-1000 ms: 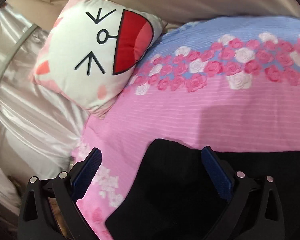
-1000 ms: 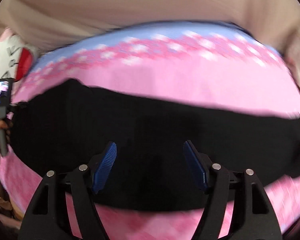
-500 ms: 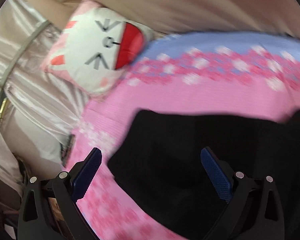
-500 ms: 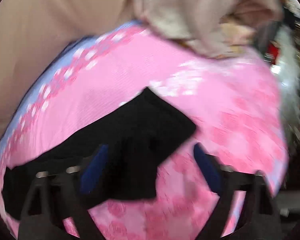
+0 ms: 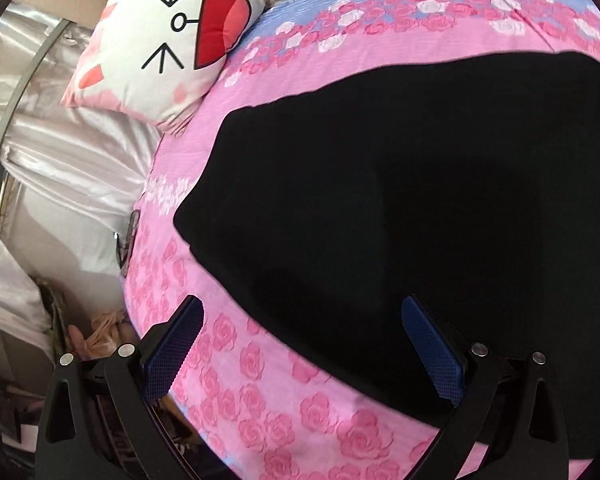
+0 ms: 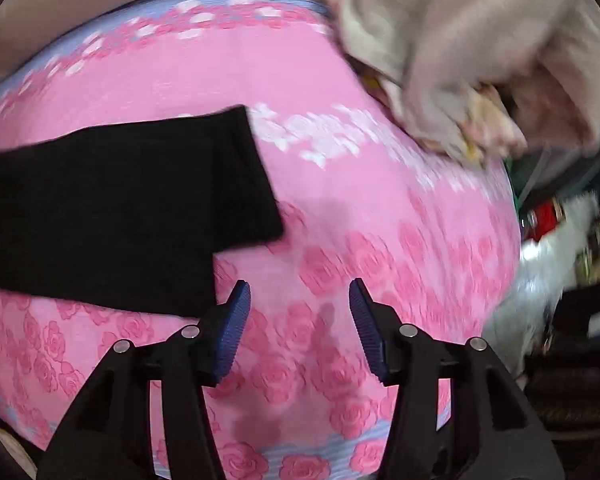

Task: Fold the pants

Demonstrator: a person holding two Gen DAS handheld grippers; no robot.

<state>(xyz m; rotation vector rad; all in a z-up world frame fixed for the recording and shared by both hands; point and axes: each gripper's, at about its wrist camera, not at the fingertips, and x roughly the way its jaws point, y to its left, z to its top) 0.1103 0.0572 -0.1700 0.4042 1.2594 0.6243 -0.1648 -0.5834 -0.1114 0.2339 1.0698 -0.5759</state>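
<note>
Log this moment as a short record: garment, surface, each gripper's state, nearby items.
garment: black pants lying flat, leg end toward the right side
surface: pink rose bedspread
left gripper: open, empty, over the near edge of the pants
right gripper: open, empty, over bare bedspread just past the leg end
nearby: cartoon-face cushion at the far left corner; beige bundle of fabric at the far right, blurred
fold: none visible yet
</note>
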